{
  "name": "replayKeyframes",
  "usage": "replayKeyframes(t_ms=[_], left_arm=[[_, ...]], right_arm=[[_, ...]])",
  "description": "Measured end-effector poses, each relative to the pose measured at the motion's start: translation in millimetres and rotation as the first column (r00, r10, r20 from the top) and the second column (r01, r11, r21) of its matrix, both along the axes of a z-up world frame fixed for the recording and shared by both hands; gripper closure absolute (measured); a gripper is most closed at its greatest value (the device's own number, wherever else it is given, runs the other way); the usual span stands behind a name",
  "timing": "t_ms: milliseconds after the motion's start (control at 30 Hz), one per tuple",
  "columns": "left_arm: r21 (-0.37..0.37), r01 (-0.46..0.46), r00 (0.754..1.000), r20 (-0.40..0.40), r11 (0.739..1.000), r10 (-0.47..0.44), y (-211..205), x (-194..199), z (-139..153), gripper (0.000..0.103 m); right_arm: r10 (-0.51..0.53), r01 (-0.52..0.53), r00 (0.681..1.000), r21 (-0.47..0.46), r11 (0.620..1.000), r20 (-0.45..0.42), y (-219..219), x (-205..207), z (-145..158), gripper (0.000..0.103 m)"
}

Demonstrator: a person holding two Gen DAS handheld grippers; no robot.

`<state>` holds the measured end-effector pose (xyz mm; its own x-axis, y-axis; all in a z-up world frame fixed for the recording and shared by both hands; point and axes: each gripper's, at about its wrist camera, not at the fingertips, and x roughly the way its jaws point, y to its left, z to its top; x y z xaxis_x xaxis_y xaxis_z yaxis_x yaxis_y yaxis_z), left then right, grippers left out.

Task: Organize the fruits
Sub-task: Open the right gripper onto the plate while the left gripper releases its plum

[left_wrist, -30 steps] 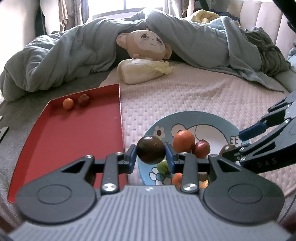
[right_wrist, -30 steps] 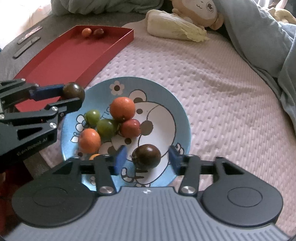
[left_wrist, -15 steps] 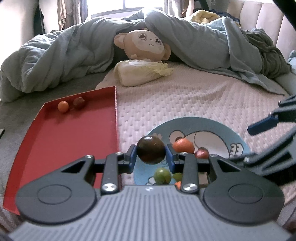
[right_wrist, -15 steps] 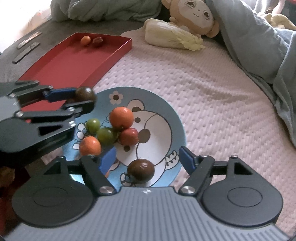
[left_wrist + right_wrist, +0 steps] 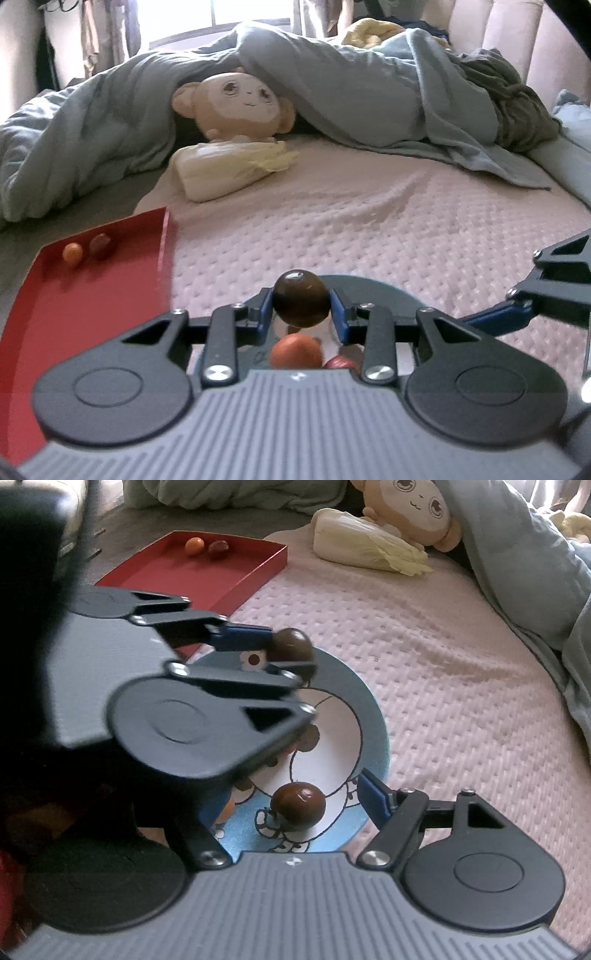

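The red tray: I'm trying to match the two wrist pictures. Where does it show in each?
Left wrist view: the red tray fills the lower left, with two small fruits at its far end.
Right wrist view: it lies upper left, beyond the left gripper.
Shared landmark: the plush monkey behind the cabbage.

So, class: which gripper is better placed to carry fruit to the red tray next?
The left gripper: its jaws already clamp a dark brown round fruit, the red tray beside it. The right's jaws stand open.
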<state>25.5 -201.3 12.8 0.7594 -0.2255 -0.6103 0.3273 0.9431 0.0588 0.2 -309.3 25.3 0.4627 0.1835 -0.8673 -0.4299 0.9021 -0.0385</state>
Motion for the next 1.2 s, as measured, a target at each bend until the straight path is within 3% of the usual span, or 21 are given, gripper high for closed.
replayKeyframes(t_ms=[400,633,700,800,1200], left_arm=[[-0.007,0.038,0.999,-0.019,0.999,-0.038,-13,10,-5,0.064],[-0.012,0.042,0.999,-0.027,0.999,-0.042,-12,7,-4,0.064],[-0.017,0.042,0.999,-0.027,0.999,-0.042,-12,6,-3,0.061],[-0.021,0.047,0.999,-0.002,0.999,-0.048,-12,2,0,0.045],[-0.029,0.021,1.000,0.013,0.999,-0.021,-7,-4,10,0.045]], right_arm=[[-0.033,0.032,0.999,-0.009,0.999,-0.004,-8,4,-1,0.023],[-0.042,0.042,0.999,-0.018,0.999,0.003,-12,5,-2,0.017],[-0.043,0.043,0.999,-0.021,0.999,0.004,-13,4,-3,0.016],[-0.043,0.043,0.999,-0.020,0.999,0.005,-13,4,-3,0.015],[-0.037,0.037,0.999,-0.027,0.999,0.020,-11,6,-2,0.015]])
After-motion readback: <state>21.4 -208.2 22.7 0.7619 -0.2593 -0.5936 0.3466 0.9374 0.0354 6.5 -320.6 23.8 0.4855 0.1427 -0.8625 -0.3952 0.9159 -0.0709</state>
